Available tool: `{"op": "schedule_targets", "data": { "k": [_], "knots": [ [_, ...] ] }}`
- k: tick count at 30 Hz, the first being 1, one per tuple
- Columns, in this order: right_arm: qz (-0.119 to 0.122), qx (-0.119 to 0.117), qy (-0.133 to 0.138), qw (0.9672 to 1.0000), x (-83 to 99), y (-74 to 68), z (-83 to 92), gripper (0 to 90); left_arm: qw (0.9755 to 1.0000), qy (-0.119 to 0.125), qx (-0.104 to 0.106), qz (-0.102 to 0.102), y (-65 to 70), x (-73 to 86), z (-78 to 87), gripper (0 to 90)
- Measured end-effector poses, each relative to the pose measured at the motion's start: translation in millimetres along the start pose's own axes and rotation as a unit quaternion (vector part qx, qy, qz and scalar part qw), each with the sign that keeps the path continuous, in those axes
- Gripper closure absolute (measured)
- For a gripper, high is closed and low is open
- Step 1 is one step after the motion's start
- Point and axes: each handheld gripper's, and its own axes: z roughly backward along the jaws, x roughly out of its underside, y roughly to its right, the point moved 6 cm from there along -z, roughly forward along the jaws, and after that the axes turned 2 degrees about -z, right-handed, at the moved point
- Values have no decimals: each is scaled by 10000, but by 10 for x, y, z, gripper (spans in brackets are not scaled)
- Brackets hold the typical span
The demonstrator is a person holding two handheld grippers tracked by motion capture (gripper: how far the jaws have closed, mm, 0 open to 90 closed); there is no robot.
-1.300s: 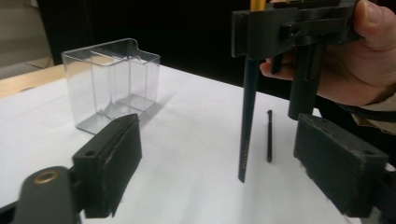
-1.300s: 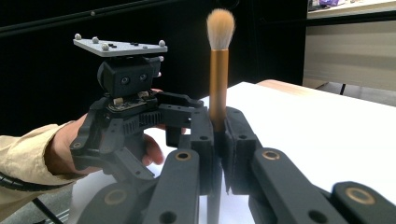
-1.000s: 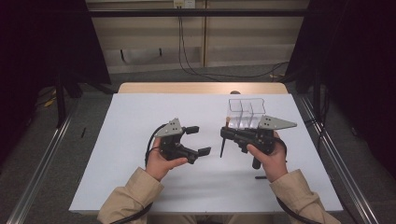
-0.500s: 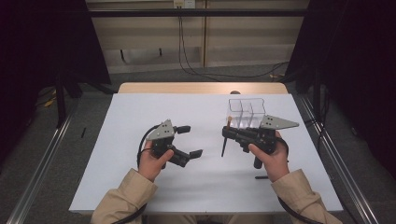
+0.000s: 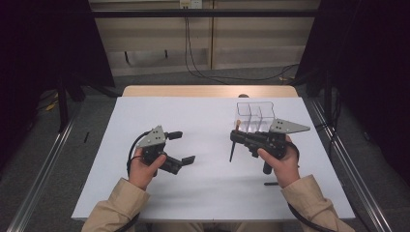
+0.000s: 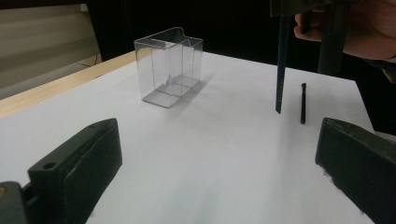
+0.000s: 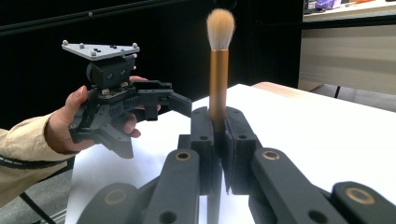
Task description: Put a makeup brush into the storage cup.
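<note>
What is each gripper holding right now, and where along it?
The right gripper is shut on the makeup brush, clamping its handle below the gold ferrule, bristles up. The left gripper is open and holds nothing.

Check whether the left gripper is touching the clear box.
Apart. The left gripper view shows bare white table between the open left gripper and the clear box; the high view shows them on opposite sides.

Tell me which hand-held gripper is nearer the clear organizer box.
Right. The right hand-held gripper, shut on a makeup brush, sits just in front of the clear organizer box. The left hand-held gripper is open, farther off to the left.
</note>
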Motion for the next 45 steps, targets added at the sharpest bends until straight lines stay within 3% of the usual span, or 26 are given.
{"op": "schedule_targets", "data": {
  "k": [23,45],
  "knots": [
    [-8,57,24,10000,-10,33,44,840,9995,-70,-311,91,-126,161,452,9],
    [-15,124,28,9999,-6,79,88,841,9986,-121,-463,214,-175,290,727,12]
  ]
}}
